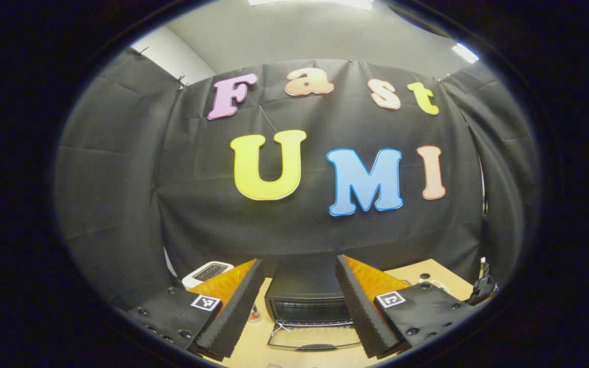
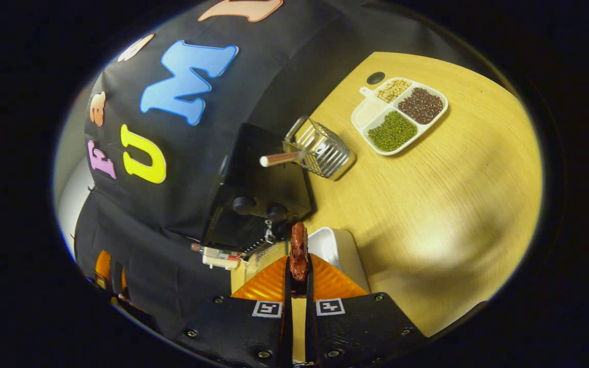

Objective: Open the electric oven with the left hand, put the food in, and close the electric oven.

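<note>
Left gripper (image 1: pixel 299 291): its jaws are standing wide apart with nothing between them, hovering above the bench and looking straight at the front of the oven
Electric oven (image 1: pixel 307 301): a black box sitting on the bench (image 1: pixel 427 271) against the cloth wall; in the left gripper view its door (image 1: pixel 315 340) is lying folded down and open toward the camera, handle at the near edge, with a wire rack showing at the mouth
Oven from the right: in the right gripper view the oven (image 2: pixel 264 184) is showing its top and the side with two round knobs, the open door edge pointing toward the gripper
Right gripper (image 2: pixel 298 278): its jaws are drawn close together, both fingers pressing on a reddish-brown piece of food (image 2: pixel 299 250) that is sticking up out of the tips
Food position: being held in the air just beside the oven's knob side, in front of a white dish (image 2: pixel 340 250) that is resting on the bench
Wire basket (image 2: pixel 320 148): a metal basket with a wooden handle, sitting on the bench touching or just beside the far side of the oven
Divided tray (image 2: pixel 366 115): a white tray well apart from the oven, holding green, dark red and pale beans in separate compartments, one compartment bare
White device (image 1: pixel 207 271): lying on the bench left of the oven, partly hidden behind the left finger
</note>
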Motion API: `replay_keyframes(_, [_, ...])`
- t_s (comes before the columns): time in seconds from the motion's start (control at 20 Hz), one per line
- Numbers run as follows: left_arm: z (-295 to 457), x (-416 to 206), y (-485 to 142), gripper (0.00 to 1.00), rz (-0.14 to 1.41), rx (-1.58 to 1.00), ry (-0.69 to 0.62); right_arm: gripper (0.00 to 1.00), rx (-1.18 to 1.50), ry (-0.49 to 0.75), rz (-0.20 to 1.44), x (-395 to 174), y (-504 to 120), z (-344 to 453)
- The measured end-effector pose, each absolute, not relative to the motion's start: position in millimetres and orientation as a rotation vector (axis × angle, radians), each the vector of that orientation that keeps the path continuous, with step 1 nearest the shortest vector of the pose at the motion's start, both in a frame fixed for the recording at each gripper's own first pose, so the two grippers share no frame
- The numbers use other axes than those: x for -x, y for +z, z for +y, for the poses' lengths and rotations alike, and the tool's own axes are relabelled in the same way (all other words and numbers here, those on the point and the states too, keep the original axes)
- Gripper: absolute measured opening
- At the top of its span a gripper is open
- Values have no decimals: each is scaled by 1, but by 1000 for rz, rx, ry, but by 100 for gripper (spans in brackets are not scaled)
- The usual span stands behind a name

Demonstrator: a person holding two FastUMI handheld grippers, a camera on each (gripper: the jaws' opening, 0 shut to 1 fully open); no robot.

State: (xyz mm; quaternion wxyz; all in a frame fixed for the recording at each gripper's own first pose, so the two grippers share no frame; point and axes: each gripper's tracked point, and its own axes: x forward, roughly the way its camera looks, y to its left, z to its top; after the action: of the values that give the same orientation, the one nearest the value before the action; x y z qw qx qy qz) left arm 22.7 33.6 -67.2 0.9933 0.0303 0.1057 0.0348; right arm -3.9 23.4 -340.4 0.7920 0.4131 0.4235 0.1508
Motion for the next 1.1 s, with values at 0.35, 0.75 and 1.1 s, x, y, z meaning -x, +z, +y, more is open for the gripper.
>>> replay_keyframes(0.35, [49, -21, -63, 99, 182, 9, -51, 10, -992, 374, 749, 26, -257, 81])
replay_keyframes(0.75, [96, -8, -61, 90, 177, 2, -65, 10, -1061, 419, 721, 6, -255, 163])
replay_keyframes(1.1, [141, 9, -72, 99, 211, -24, -11, 10, -1070, 367, 774, -49, -318, 224])
